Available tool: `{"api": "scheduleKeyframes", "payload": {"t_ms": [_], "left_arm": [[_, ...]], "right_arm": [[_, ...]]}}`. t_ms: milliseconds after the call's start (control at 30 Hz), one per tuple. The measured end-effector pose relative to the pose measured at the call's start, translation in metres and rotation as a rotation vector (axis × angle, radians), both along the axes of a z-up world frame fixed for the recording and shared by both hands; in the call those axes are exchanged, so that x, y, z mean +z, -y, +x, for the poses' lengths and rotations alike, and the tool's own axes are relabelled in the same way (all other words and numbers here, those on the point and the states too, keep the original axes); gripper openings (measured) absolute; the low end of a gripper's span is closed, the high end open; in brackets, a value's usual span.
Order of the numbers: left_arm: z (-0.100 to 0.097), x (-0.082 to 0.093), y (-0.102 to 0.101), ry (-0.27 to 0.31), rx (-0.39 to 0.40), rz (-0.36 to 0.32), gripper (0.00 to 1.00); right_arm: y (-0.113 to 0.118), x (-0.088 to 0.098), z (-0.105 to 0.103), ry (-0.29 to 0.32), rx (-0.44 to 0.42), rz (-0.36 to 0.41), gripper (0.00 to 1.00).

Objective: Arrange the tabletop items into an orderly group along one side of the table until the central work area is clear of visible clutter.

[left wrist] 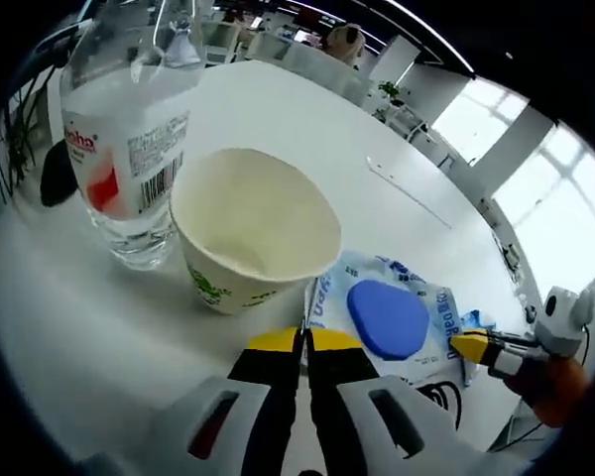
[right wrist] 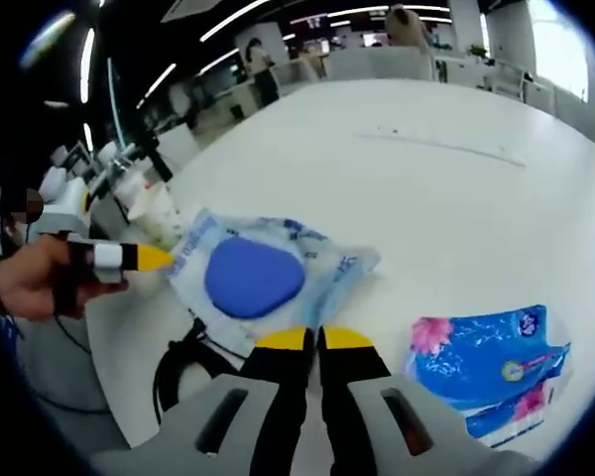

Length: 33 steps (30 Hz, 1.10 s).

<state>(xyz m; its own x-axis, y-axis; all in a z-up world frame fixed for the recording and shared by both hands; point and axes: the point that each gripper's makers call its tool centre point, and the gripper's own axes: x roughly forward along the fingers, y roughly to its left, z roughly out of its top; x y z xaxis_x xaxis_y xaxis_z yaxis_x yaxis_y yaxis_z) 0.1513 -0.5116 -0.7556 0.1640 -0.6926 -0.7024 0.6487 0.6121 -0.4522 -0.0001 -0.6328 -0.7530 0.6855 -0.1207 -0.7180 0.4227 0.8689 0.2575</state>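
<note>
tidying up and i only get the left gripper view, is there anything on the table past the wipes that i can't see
observer: yes, a blue tissue pack lies on the table, apart from the wipes, beside the right gripper.
operator: is that gripper open
observer: no, its jaws stand shut, tips at the wipes' near edge; I cannot tell whether they pinch it.

white table; cream cup, green print; blue-patched clear packet
</note>
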Motion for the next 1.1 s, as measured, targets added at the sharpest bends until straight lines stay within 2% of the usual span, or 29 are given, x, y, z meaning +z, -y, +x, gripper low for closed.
{"api": "scheduleKeyframes", "payload": {"t_ms": [133,200,233,433,667,967,1100], "left_arm": [[0.001,-0.002,0.001,-0.014,0.002,-0.002,0.00],[-0.001,0.001,0.004,-0.062,0.023,-0.047,0.00],[0.000,0.000,0.002,-0.071,0.014,-0.044,0.00],[-0.004,0.000,-0.007,-0.045,-0.024,-0.029,0.07],[-0.008,0.002,-0.020,-0.038,-0.032,-0.023,0.08],[-0.020,0.013,-0.025,-0.012,-0.044,-0.032,0.07],[-0.030,0.020,-0.026,-0.008,-0.053,-0.053,0.07]], "right_arm": [[0.001,-0.001,0.000,0.003,-0.015,0.005,0.02],[0.003,-0.001,-0.001,-0.001,-0.019,0.005,0.03],[0.004,-0.001,-0.001,-0.003,-0.020,0.000,0.04],[0.003,0.000,-0.004,-0.006,-0.020,-0.010,0.10],[0.004,0.013,-0.009,0.026,-0.008,-0.052,0.13],[0.024,0.033,-0.034,0.093,-0.070,-0.076,0.15],[0.028,0.043,-0.047,0.103,-0.080,-0.097,0.15]]}}
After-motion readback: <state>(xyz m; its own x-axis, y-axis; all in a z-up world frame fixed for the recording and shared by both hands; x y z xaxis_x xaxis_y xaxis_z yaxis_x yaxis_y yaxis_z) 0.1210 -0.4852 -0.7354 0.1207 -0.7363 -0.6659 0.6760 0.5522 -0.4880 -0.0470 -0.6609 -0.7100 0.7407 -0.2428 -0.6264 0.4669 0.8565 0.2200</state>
